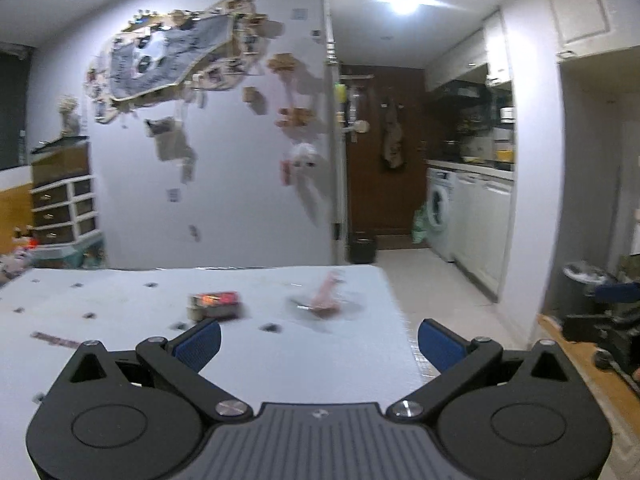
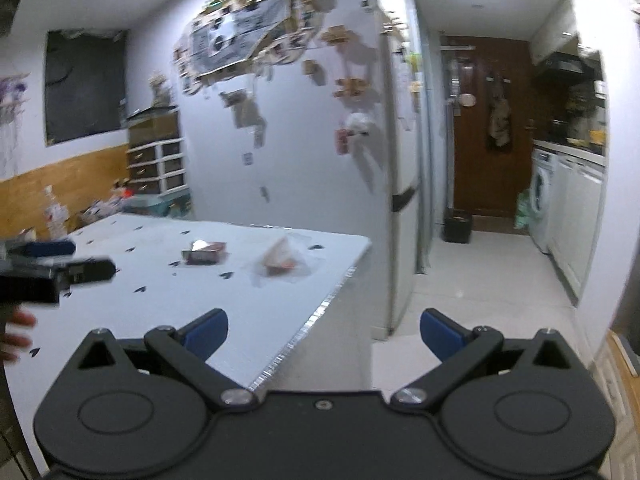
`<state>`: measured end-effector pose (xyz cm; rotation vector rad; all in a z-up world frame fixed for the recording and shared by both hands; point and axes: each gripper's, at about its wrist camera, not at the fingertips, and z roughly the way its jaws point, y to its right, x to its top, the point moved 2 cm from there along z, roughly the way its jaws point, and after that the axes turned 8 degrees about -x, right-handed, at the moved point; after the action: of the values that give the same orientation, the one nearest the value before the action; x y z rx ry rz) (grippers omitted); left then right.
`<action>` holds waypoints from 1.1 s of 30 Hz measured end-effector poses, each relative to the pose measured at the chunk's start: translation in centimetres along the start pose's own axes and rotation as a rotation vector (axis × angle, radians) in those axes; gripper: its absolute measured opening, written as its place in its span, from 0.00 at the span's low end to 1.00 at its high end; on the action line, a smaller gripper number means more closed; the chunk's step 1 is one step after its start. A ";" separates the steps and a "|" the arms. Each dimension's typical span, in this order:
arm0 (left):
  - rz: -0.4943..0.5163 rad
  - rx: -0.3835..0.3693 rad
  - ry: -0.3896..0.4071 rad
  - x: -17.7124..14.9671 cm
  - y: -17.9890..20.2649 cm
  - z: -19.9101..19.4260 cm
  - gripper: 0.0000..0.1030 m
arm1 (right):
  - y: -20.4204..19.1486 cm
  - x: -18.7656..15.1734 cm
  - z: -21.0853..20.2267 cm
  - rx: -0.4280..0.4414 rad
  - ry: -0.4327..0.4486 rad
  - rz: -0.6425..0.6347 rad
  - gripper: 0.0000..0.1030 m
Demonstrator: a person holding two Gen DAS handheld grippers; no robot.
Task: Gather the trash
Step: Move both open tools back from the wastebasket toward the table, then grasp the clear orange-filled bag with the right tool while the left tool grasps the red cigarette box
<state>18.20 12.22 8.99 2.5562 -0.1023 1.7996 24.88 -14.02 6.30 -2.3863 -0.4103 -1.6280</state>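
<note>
right tool (image 2: 323, 334) gapes wide above the white table's (image 2: 280, 320) corner, red carton (image 2: 205, 255) and clear wrapper (image 2: 282, 264) beyond.

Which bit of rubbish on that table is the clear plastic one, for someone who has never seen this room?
Start at the big white table before the decorated wall. Near its far right corner lies a crumpled clear plastic wrapper with pinkish scraps inside. The small dark red box to its left is opaque and blocky; the wrapper is see-through.
</note>
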 end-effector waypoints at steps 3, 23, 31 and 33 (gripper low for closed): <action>0.015 0.048 -0.004 1.2 -3.1 1.2 1.00 | -1.5 1.0 2.2 0.032 0.001 -0.015 1.00; -0.321 0.065 0.002 2.4 -19.7 20.5 1.00 | -6.5 7.7 18.7 0.161 -0.021 0.117 0.87; -0.316 0.016 -0.103 -0.5 -21.6 25.5 1.00 | -6.7 7.3 26.9 0.154 -0.095 0.298 0.78; -0.326 0.008 -0.120 -0.8 -22.2 26.5 1.00 | -7.1 7.1 29.0 0.126 -0.120 0.311 0.75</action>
<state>44.20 33.07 -0.13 2.5042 0.3031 1.5331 50.05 3.14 2.62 -2.3223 -0.1461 -1.2906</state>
